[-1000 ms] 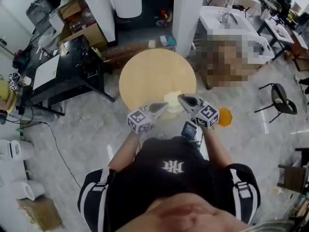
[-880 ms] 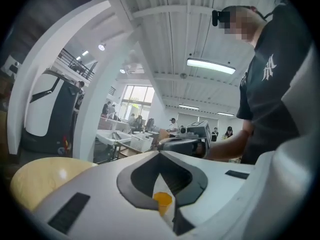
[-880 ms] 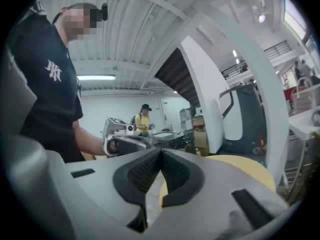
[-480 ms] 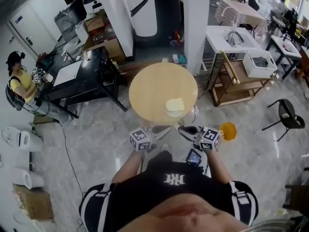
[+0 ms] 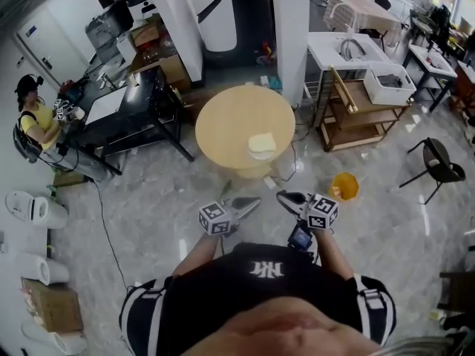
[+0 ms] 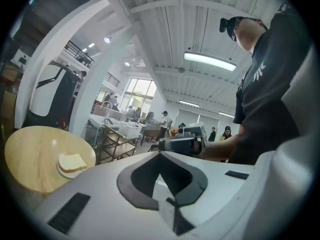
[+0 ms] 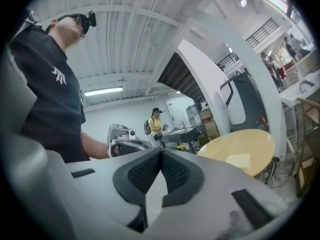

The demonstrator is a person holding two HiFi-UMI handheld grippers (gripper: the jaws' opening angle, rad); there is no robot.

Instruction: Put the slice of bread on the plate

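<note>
Saw a round wooden table [image 5: 230, 121] mid-floor; around it, a black desk [image 5: 130, 117] at nine o'clock, a white pillar [image 5: 291, 28] at one, a wooden trolley [image 5: 364, 128] at three, an orange bucket [image 5: 344, 186] at four, a black chair [image 5: 438, 162] farther out.

Ahead of me stands my round, pale wooden desk [image 5: 230, 121]; a white plate [image 6: 66, 174] sits near its edge, a slice of bread [image 6: 72, 162] flat on it.

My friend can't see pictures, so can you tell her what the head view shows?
Seen from above, a slice of bread lies on a white plate near the edge of a round wooden table. The person stands apart from it, holding the left gripper and right gripper shut and empty.
</note>
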